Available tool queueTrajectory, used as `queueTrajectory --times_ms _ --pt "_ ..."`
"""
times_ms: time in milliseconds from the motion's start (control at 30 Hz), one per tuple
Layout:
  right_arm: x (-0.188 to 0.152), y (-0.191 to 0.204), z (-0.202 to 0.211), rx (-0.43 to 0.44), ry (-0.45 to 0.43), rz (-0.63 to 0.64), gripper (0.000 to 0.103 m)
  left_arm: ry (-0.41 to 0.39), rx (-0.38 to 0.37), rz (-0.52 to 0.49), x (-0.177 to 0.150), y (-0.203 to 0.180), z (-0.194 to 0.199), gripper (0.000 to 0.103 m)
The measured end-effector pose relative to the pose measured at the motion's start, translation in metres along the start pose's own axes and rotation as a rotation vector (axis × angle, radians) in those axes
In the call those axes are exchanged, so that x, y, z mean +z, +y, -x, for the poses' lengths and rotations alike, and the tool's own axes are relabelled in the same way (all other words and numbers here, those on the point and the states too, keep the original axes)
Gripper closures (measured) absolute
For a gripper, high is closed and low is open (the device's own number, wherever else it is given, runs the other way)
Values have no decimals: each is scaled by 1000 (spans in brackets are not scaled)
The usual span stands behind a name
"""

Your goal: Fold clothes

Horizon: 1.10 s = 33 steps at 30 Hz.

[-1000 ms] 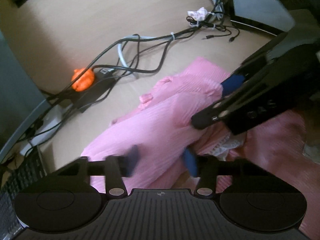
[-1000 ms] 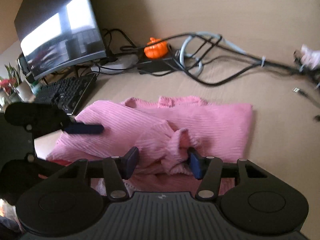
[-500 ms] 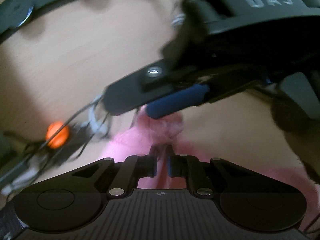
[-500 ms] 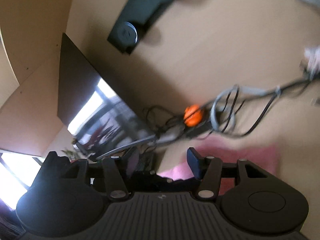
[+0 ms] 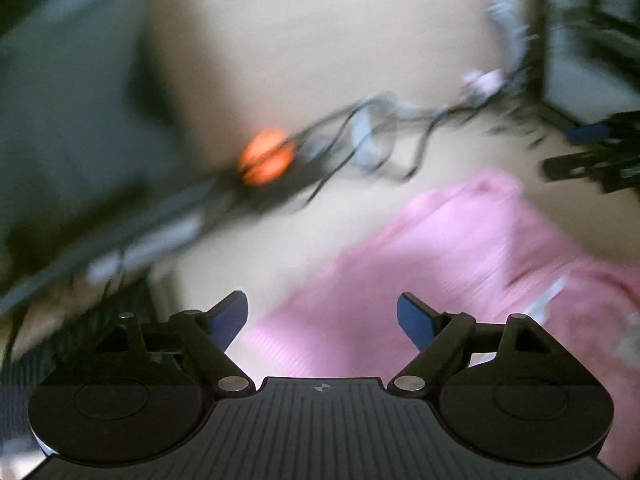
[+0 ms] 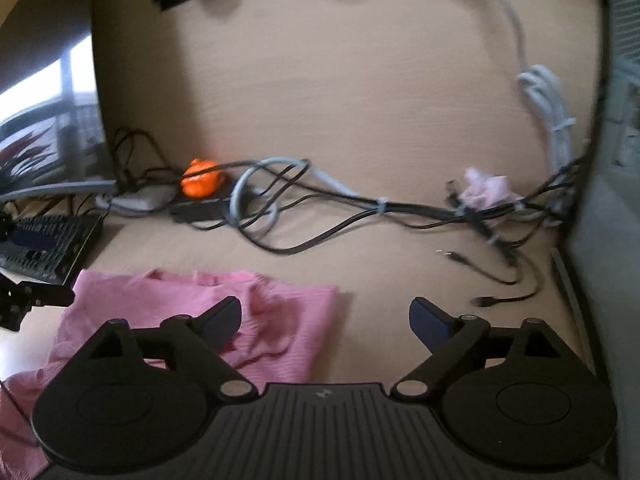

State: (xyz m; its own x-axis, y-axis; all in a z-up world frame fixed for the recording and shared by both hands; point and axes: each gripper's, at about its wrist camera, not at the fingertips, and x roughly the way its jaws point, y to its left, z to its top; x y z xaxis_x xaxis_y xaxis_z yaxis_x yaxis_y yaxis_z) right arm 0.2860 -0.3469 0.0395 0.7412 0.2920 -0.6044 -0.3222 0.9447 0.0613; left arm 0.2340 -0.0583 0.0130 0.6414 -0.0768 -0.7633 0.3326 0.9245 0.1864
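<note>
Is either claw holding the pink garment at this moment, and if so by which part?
Nothing is held. The left claw and the right claw are both open, with the pink garment lying loose on the desk.

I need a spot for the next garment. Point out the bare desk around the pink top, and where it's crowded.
Bare desk lies right of the pink top, bordered behind by the loose black plugs. A wide bare patch lies behind the cable tangle. Crowded: cables, the orange object and the keyboard at the left.
</note>
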Motion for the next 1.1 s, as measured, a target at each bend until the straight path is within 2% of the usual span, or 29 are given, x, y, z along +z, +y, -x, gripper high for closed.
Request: queueTrajectory --times_ms 100,233,300,367,467,600,700,767,800,833,867,967,1033,1100 --pt "-2 13 -15 10 23 46 11 44 70 -4 -7 14 -9 10" --pt "-1 39 -17 90 9 132 12 -10 142 38 -1 33 -1 10" --pt "-1 45 -18 133 18 145 22 -57 143 99 6 46 9 11" --pt "-3 43 -23 151 59 133 53 -79 102 129 11 49 16 17" --pt "-9 32 -34 152 107 80 54 -76 -15 73 13 27 13 33" --pt "-15 23 -48 170 136 31 50 -43 -155 -114 6 -33 -1 35" --pt "-18 22 -58 191 154 32 49 -18 -176 -252 -2 -70 -17 44" --pt "-19 25 -64 214 168 39 53 -4 -154 -291 -5 -80 -26 63" --pt "-19 27 -64 240 177 38 66 0 -144 -294 -4 -81 -30 70" --pt "-19 28 -64 271 186 32 74 1 -136 -292 -3 -79 -33 83" --pt "-17 27 -61 315 194 10 82 1 -138 -278 -1 -76 -33 91" --pt "-11 17 -42 423 187 -71 83 -15 -206 -185 11 -61 -20 92" --pt "-6 8 -22 435 150 -106 83 -33 -252 -147 17 -59 -11 92" --pt "-6 -2 -8 407 131 -129 83 -44 -291 -129 20 -61 -6 92"
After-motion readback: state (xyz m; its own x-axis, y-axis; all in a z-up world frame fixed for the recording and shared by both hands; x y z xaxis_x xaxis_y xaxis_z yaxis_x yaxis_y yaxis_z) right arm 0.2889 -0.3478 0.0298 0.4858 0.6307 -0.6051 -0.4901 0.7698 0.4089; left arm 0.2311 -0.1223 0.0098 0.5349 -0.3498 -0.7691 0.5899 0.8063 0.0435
